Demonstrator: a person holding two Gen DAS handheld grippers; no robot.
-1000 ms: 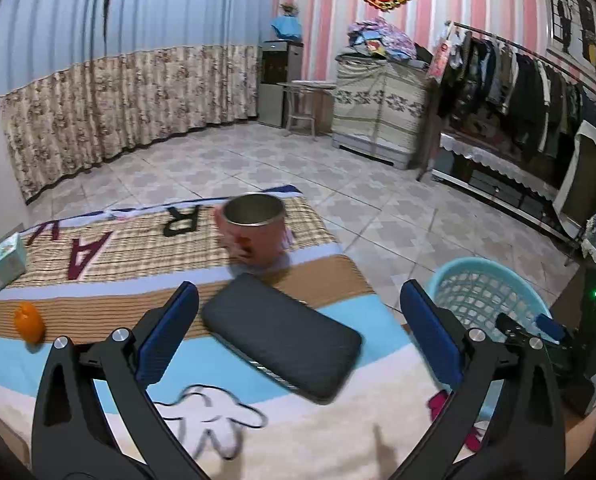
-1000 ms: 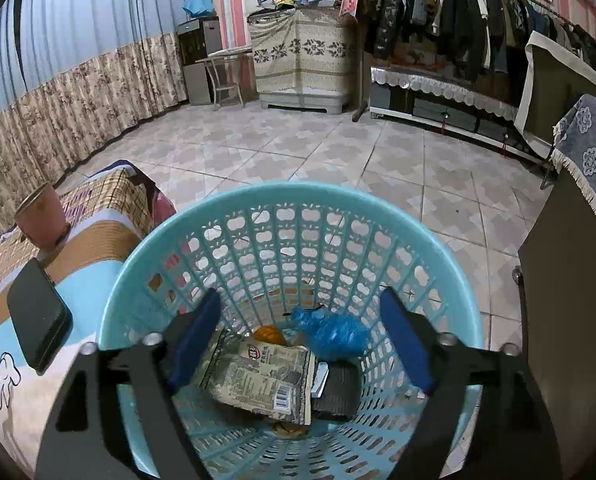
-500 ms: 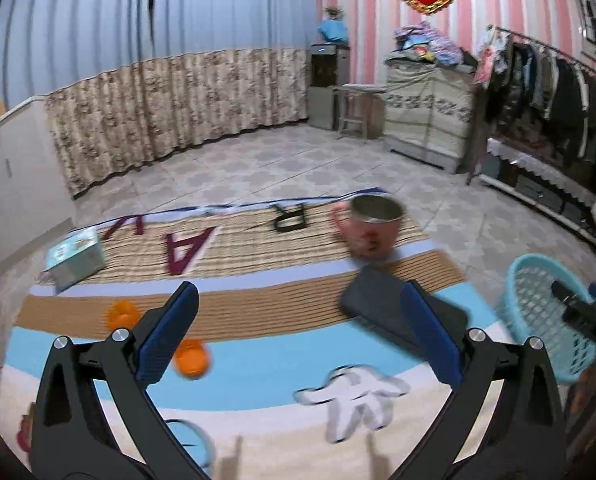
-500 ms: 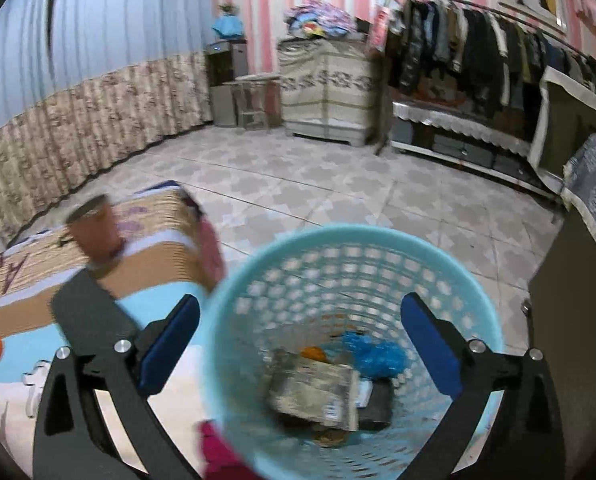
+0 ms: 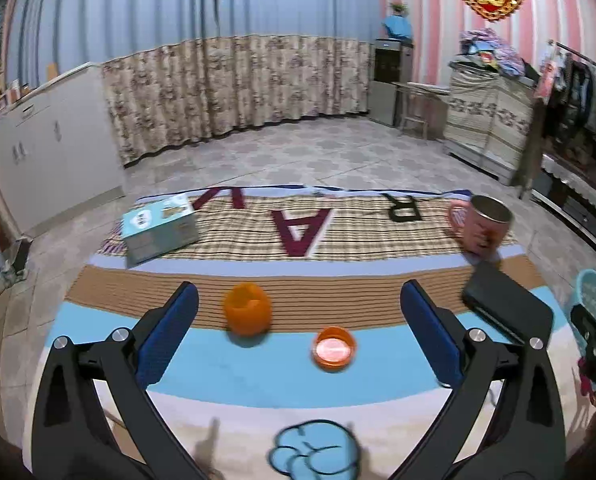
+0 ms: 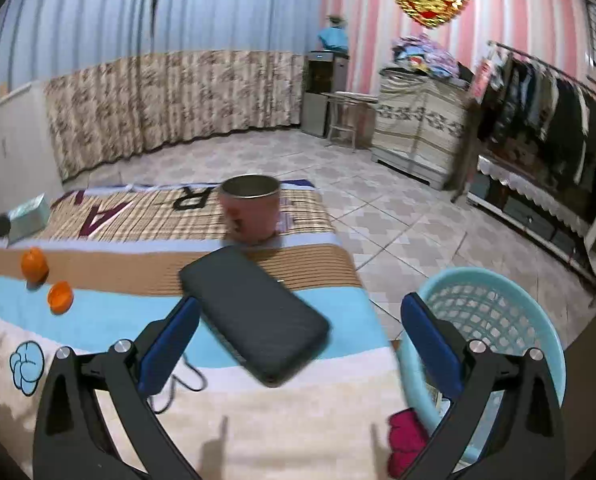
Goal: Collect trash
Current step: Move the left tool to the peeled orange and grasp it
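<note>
Swinging away from the basket (image 6: pixel 494 320), the right gripper (image 6: pixel 298 340) now hovers over the bed edge with jaws spread wide and nothing between them; a second ago it hung right above the basket's contents, so that drop looks done and it is free for another pick. The left gripper (image 5: pixel 298 328) has swept along the bed too: earlier it faced the black case and pink mug, now it frames the two orange peel pieces, jaws wide and empty. My read is that the peels are the next trash, both on the bedspread, not yet touched. The bigger peel (image 5: pixel 247 310) is a hollow rounded shell with a ragged open top, standing on the brown stripe; the smaller peel cup (image 5: pixel 333 346) lies just beside it on the blue stripe, open side up, pale inside. Thin, soft rind, likely to crush under a hard pinch. The basket is light blue plastic lattice, round, standing on the tiled floor by the bed's right end. The black case (image 6: pixel 254 316) is flat, rounded, with a fine woven texture and looks rigid. The mug (image 6: pixel 251 210) is pink with a metal-looking rim and liner. The tissue box (image 5: pixel 160 228) is teal cardboard. The bedspread (image 5: pixel 358 240) is striped woven fabric with big letters and cartoon prints.
</note>
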